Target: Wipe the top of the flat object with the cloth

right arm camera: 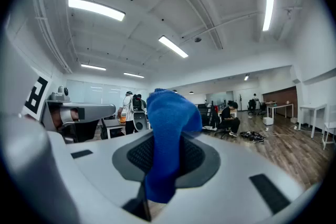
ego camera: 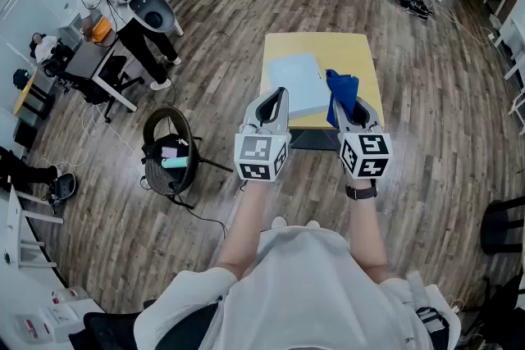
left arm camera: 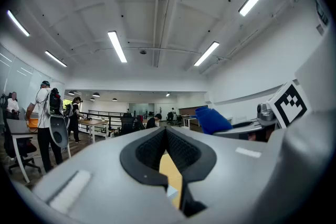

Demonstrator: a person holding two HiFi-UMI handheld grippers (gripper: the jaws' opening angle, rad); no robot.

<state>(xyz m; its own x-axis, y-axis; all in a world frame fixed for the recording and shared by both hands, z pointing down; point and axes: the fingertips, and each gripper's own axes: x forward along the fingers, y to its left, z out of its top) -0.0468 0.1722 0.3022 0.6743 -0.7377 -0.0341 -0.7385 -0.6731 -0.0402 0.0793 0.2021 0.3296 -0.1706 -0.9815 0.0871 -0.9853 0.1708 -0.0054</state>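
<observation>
Holding the blue cloth (right arm camera: 169,123) pinched between its jaws, the right gripper (ego camera: 348,109) hovers over the near edge of the yellow table (ego camera: 354,53). The cloth's free end sticks out past the jaw tips, which likely leaves enough fabric to press flat. The left gripper (ego camera: 277,101) is closed on nothing, its pads meeting. It sits level beside the right one, probably just out of the way. The pale blue flat panel (ego camera: 296,83) lies on the table's left part, apart from both grippers. Wiping looks not yet begun, and the cloth must first come down onto the panel's top.
</observation>
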